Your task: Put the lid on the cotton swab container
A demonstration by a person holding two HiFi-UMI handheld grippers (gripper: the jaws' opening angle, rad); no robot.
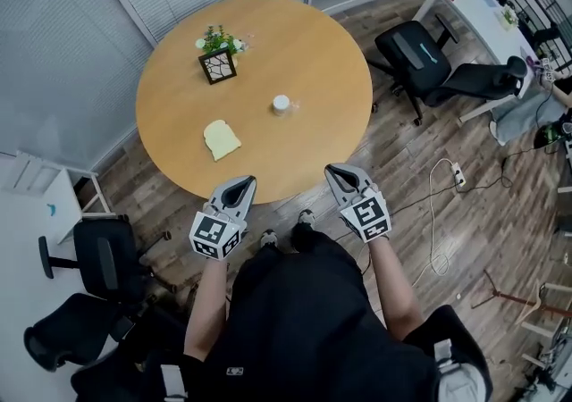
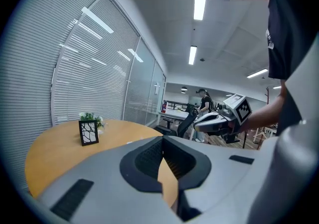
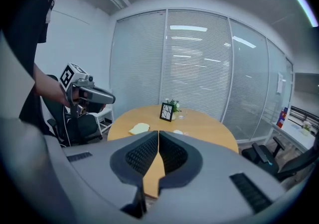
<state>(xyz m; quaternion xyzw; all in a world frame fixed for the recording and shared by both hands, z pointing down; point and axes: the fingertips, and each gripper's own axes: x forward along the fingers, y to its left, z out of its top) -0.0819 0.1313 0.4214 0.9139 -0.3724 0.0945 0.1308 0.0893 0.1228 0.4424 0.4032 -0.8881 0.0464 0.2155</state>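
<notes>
A small white round container [image 1: 281,104] stands on the round wooden table [image 1: 304,43], right of its middle; in the right gripper view it shows as a white spot [image 3: 178,132] just past my jaws. Whether a lid is on it I cannot tell. A tiny clear thing [image 1: 240,46] lies beside the plant. My left gripper [image 1: 242,183] and right gripper [image 1: 336,171] hover side by side over the table's near edge, both shut and holding nothing. The left gripper view has its jaws [image 2: 163,141] closed together, and the right gripper view [image 3: 158,133] shows the same.
A pale yellow bread-shaped pad [image 1: 221,138] lies on the table's left. A small plant with a black frame [image 1: 217,61] stands at the far side. Black office chairs [image 1: 420,56] stand around the table, and a cable [image 1: 438,213] trails on the floor at right.
</notes>
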